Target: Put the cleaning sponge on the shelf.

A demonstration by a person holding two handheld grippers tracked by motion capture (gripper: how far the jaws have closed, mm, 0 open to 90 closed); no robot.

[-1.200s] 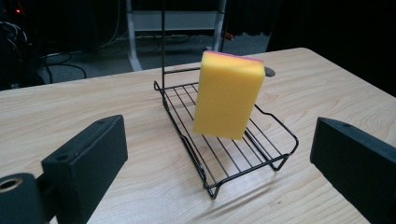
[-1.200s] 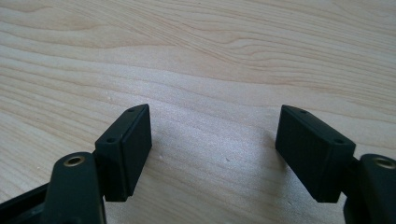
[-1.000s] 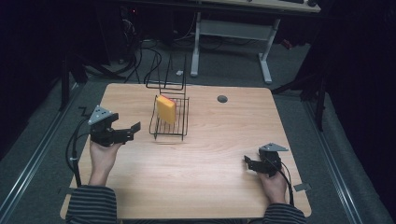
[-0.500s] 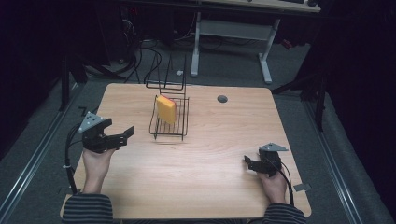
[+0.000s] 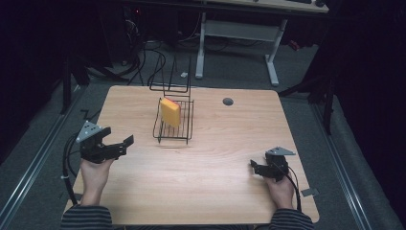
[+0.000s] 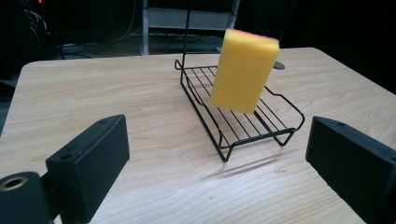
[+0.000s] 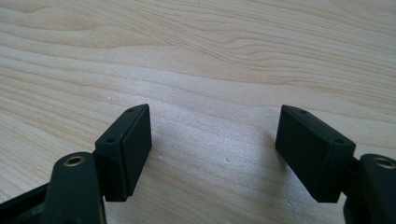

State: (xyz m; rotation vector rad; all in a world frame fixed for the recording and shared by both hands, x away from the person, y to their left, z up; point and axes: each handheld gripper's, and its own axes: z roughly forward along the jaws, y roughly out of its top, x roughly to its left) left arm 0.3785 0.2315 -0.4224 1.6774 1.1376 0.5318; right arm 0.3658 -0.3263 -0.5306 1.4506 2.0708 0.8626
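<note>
A yellow sponge (image 5: 170, 111) stands on edge, leaning in a black wire rack (image 5: 174, 132) at the table's middle rear. In the left gripper view the sponge (image 6: 243, 70) tilts on the rack's floor (image 6: 247, 128), well ahead of the jaws. My left gripper (image 5: 119, 145) is held over the table's left edge, pointing right toward the rack. It is open, its jaws (image 6: 217, 156) have just been closing a little, and nothing is between them. My right gripper (image 5: 256, 168) rests low near the front right, open over bare wood (image 7: 215, 144).
A small grey round cap (image 5: 228, 101) sits in the tabletop behind and right of the rack. A white-legged desk frame (image 5: 273, 62) and cables (image 5: 158, 67) lie on the floor beyond the far edge. Bare wood (image 5: 210, 163) spans the space between the grippers.
My left gripper has drawn back to the left and toward the person, away from the rack. The right gripper, sponge and rack have not moved.
</note>
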